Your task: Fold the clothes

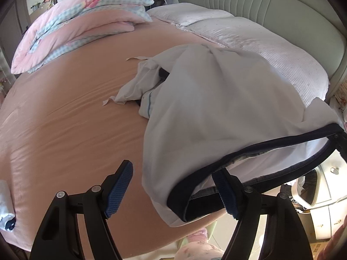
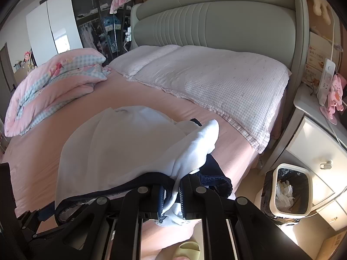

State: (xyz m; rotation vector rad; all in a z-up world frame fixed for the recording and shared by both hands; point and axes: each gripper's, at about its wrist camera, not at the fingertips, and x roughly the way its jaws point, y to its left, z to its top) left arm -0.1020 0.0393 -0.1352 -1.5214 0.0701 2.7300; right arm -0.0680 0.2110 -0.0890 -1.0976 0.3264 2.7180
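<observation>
Along the bed's (image 1: 65,112) near edge, toward its right corner, lies the white garment (image 1: 206,99), rumpled, its dark-trimmed hem (image 1: 271,143) lifted off the sheet. The right gripper (image 2: 171,197) is clamped on a bunch of that hem; the left gripper (image 1: 173,188) stands wide apart, holding nothing, one finger tucked inside the opening. With only one corner pinched, the slack cloth could likely slide off the edge, or crease unevenly.
</observation>
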